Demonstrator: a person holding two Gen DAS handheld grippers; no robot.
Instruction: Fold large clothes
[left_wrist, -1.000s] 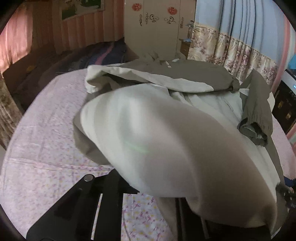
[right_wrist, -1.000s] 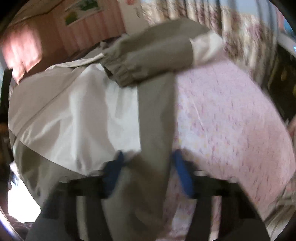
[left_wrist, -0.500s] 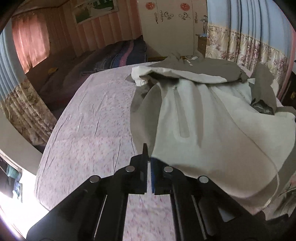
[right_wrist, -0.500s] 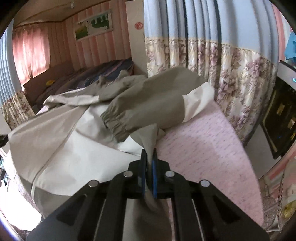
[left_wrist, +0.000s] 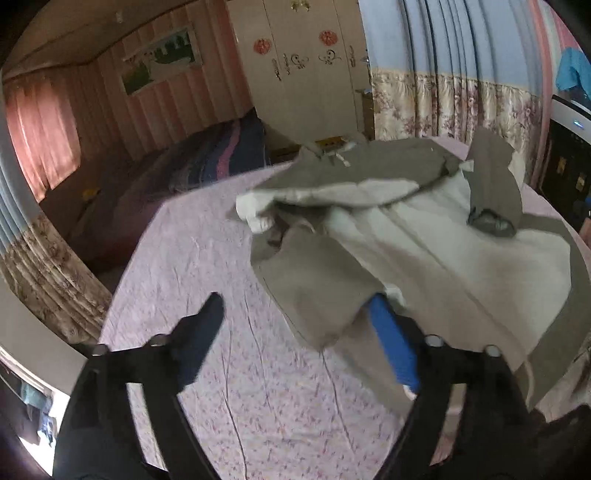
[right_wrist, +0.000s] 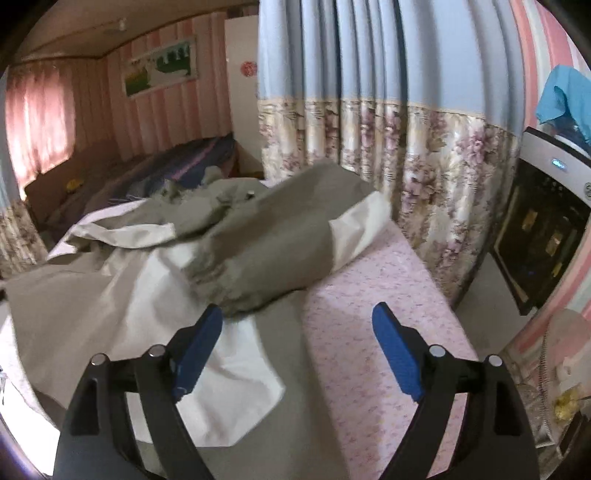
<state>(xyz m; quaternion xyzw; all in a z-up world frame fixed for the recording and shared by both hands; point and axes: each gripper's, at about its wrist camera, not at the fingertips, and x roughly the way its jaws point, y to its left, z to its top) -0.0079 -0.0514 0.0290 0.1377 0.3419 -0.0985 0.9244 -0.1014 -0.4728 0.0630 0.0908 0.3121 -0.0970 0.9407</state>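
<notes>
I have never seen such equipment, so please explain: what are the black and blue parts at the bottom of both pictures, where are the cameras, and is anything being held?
There is no robot here. A person holds a two-finger gripper in each hand, and a wide-angle camera on each looks forward along its fingers. One picture comes from the left gripper, the other from the right gripper. A large grey and cream jacket lies crumpled on a bed with a pink flowered sheet. Both grippers have just opened and hold nothing now; a jacket corner hangs by the left gripper's blue finger.
</notes>
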